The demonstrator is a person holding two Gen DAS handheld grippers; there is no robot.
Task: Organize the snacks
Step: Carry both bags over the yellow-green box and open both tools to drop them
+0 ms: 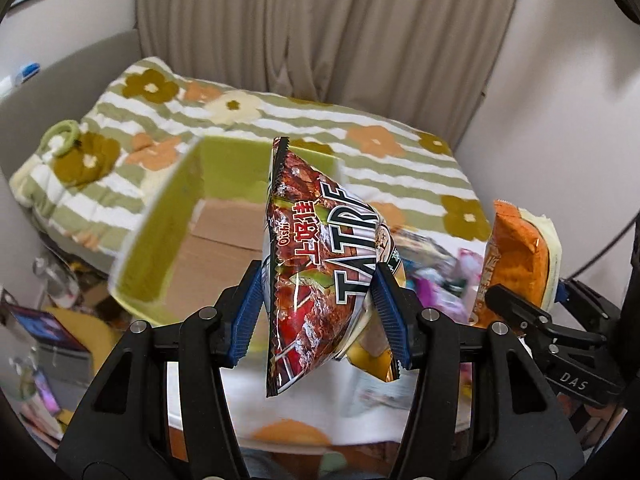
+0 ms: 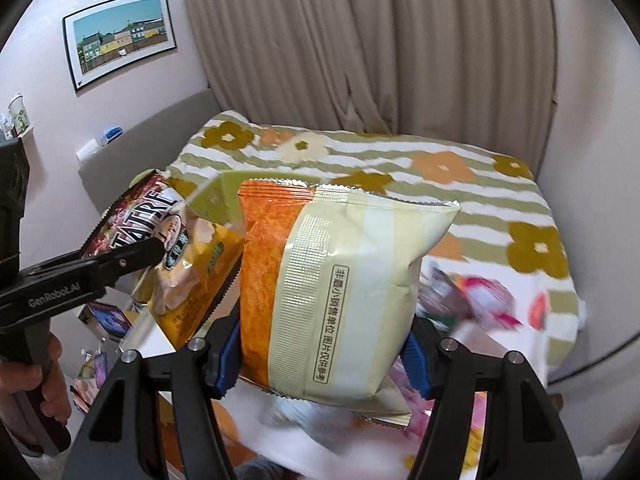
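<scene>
Left gripper (image 1: 320, 312): jaws clamp red snack bag (image 1: 316, 264); right gripper (image 2: 320, 356): jaws clamp orange-cream bag (image 2: 332, 280). Both probably light, puffy, slippery, crushable; pinch mid-body.

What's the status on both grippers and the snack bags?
Left gripper shut on red snack bag. Right gripper shut on orange-and-cream snack bag. Green box open ahead on the bed; nothing blocking it.

The open green box (image 1: 172, 216) stands unobstructed on the bed (image 1: 400, 168); loose snack packets (image 2: 476, 300) crowd the bed's near right part, the far side lying clear.
</scene>
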